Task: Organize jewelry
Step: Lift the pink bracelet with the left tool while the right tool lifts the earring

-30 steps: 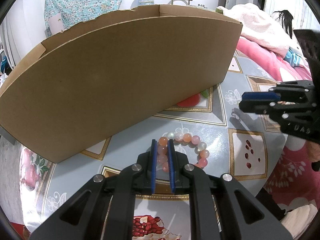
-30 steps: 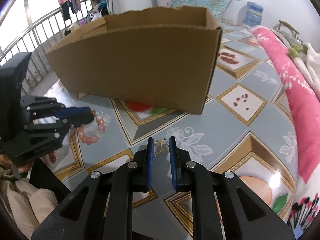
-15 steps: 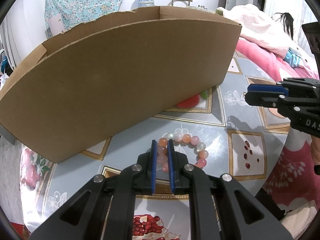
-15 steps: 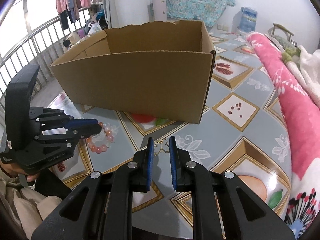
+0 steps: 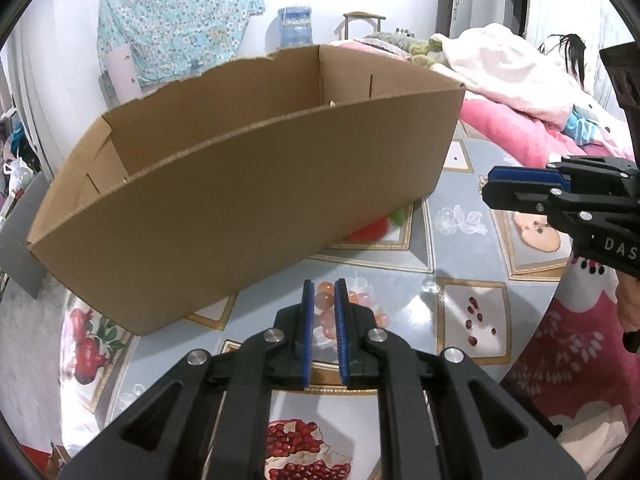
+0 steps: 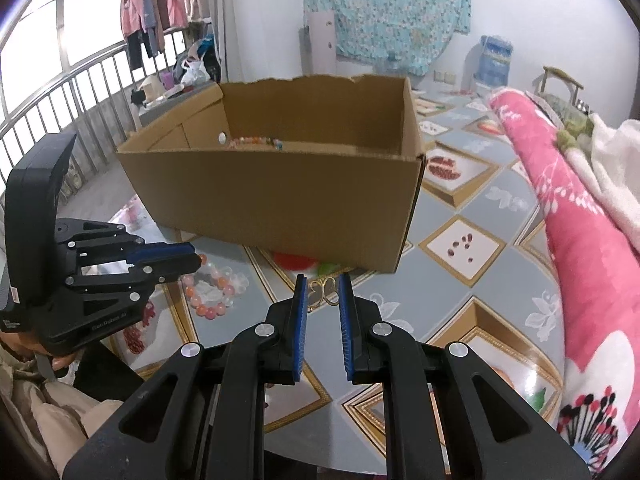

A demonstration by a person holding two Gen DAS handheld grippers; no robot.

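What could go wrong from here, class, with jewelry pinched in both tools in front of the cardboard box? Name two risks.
1. The gold ornament sits at the very tips of the right tool, so it may slip out before reaching the cardboard box.
2. The left tool pinches only a few beads of the bead bracelet; the loose loop could snag on the box's tall near wall.

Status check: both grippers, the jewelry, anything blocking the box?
Left gripper shut on bead bracelet. Right gripper shut on gold trinket. Cardboard box ahead, open; nothing blocking.
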